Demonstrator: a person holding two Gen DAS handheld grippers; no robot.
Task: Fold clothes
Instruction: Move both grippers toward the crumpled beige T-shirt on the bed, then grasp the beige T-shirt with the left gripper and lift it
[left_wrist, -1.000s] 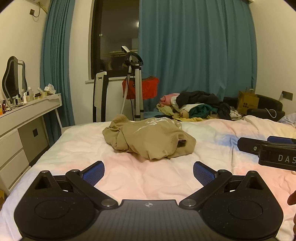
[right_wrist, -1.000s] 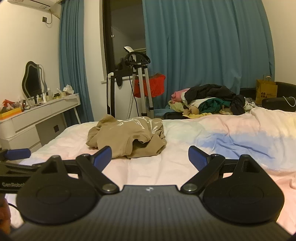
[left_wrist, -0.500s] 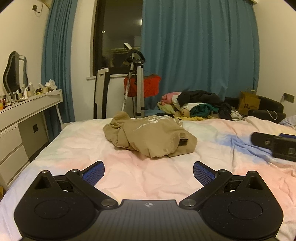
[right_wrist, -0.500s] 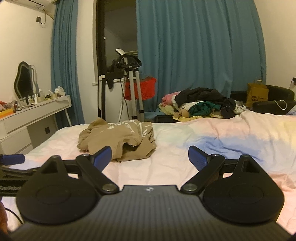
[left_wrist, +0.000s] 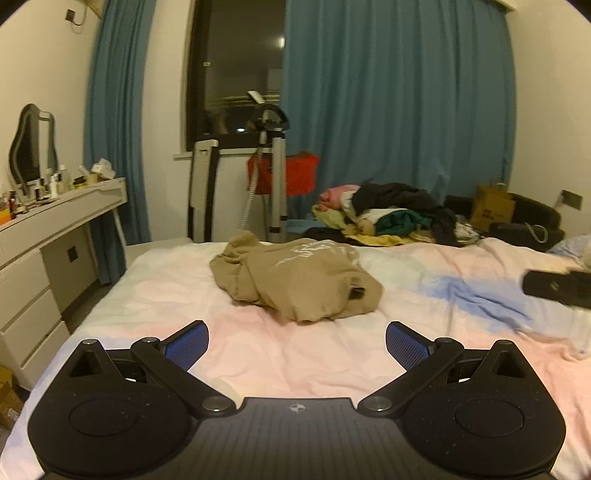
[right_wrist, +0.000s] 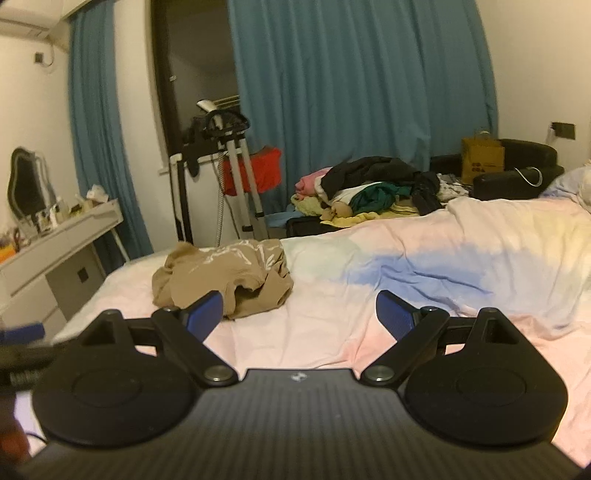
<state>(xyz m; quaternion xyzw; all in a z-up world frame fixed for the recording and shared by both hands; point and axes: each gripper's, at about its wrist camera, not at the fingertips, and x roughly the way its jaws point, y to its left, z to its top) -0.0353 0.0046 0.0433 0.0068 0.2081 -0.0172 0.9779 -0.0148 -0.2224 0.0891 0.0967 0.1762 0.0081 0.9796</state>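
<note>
A crumpled tan garment (left_wrist: 295, 280) with a pale print lies on the bed (left_wrist: 258, 347), ahead of my left gripper (left_wrist: 295, 347), which is open and empty above the pastel sheet. It also shows in the right wrist view (right_wrist: 225, 282), ahead and left of my right gripper (right_wrist: 299, 314), also open and empty. The right gripper shows blurred at the right edge of the left wrist view (left_wrist: 557, 288); part of the left gripper shows at the left edge of the right wrist view (right_wrist: 22, 332).
A pile of mixed clothes (left_wrist: 388, 218) lies beyond the bed's far edge. A garment steamer on a stand (left_wrist: 271, 177) and a red item stand by the blue curtains. A white dresser (left_wrist: 40, 251) with a mirror is at the left. A black sofa (right_wrist: 517, 170) with a paper bag is at the far right.
Both grippers have moved; the right one swung rightward, so the tan garment sits further left in its view. In the left view the right gripper has drifted toward the right edge.
</note>
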